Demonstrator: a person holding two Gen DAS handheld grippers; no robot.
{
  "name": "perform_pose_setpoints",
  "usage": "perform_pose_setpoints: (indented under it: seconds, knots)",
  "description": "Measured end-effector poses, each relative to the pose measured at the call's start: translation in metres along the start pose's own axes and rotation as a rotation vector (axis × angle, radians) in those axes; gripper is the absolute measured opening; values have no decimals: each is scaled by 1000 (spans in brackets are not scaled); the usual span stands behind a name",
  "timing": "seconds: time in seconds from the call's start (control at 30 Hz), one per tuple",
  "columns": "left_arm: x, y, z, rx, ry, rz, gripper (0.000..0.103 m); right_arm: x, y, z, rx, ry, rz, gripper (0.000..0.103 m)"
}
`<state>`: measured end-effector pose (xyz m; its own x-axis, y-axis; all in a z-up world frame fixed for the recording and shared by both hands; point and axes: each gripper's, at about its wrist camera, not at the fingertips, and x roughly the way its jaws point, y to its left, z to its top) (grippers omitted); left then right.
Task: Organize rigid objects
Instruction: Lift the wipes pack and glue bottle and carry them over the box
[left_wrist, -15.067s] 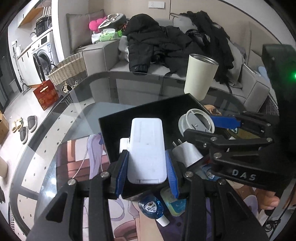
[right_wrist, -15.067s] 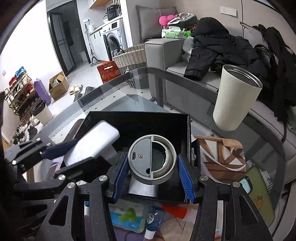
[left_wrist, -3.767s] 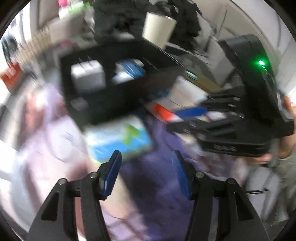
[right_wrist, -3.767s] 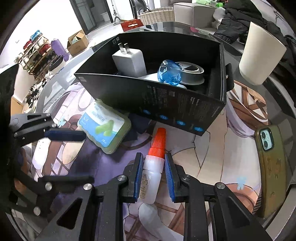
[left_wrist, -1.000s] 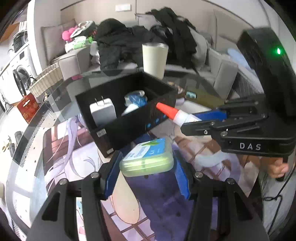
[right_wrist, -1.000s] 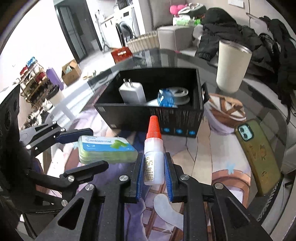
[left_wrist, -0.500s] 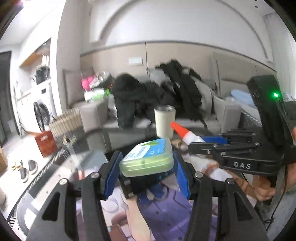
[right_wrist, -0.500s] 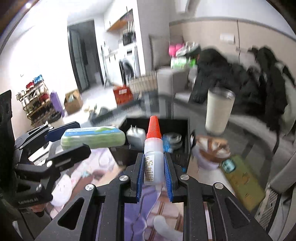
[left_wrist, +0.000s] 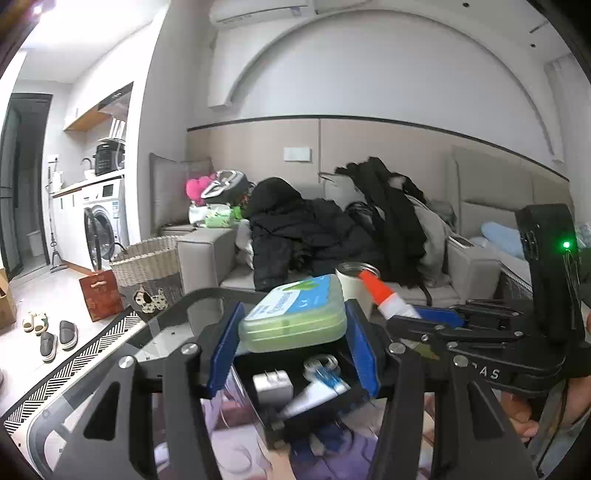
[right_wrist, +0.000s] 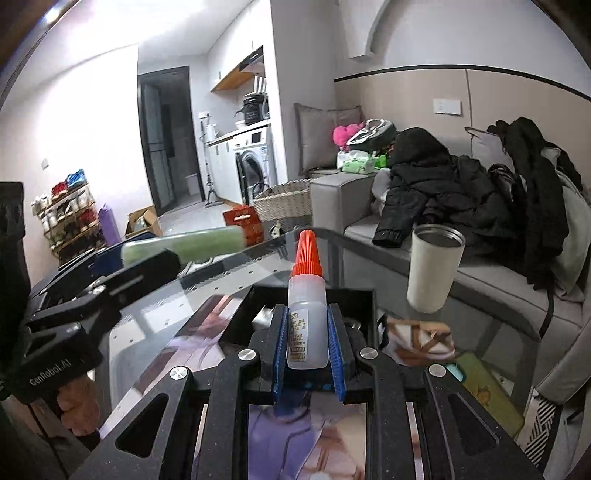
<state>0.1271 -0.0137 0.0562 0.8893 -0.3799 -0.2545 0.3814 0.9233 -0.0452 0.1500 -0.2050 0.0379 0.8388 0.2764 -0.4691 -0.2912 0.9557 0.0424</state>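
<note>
My left gripper (left_wrist: 293, 325) is shut on a flat green plastic case (left_wrist: 295, 314) with a blue label, held above the black box (left_wrist: 317, 410). The box holds a white plug adapter (left_wrist: 272, 384), a white tube and a blue item. My right gripper (right_wrist: 307, 336) is shut on a white glue bottle (right_wrist: 306, 328) with an orange cap, upright above the box's near edge (right_wrist: 314, 295). The bottle's orange tip (left_wrist: 373, 282) shows in the left wrist view, and the green case (right_wrist: 181, 243) shows blurred in the right wrist view.
A cream tumbler (right_wrist: 436, 269) stands on the glass table (right_wrist: 184, 295) right of the box. A phone in a green case (right_wrist: 484, 395) and a wooden coaster (right_wrist: 417, 339) lie at the right. A sofa with dark coats (left_wrist: 332, 229) is behind.
Both grippers have moved over the black box, still holding the green case and the glue bottle. The views now tilt further up toward the room.
</note>
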Motion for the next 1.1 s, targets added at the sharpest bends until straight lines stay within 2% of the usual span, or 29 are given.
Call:
perform_pose_setpoints:
  seconds: [0.13,0.33,0.43,0.6,0.77,0.9,0.97,1.1]
  knots:
    - [19,10,3,-35,9,15,54,15,-6,14,-14,-26,-25,20]
    - [49,20,2,-65,40,36,54,46,-9,26,-29,1,-38,20]
    - [66,23,0,-64,66,50,54,65,-15,28,-3,55,-27,20]
    - [105,29,-12,-104,238,18,54,95,-32,18,96,186,15,20]
    - [128,23,-24,-115,358,-6,54,118,-43,6,137,295,15,20]
    - [136,15,-33,-101,420,-9,54,132,-45,-6,140,380,8,20]
    - [141,15,-37,-129,455,-40,54,137,-45,-13,138,417,2,20]
    - [143,15,-40,-126,476,-45,54,145,-49,-22,156,466,4,20]
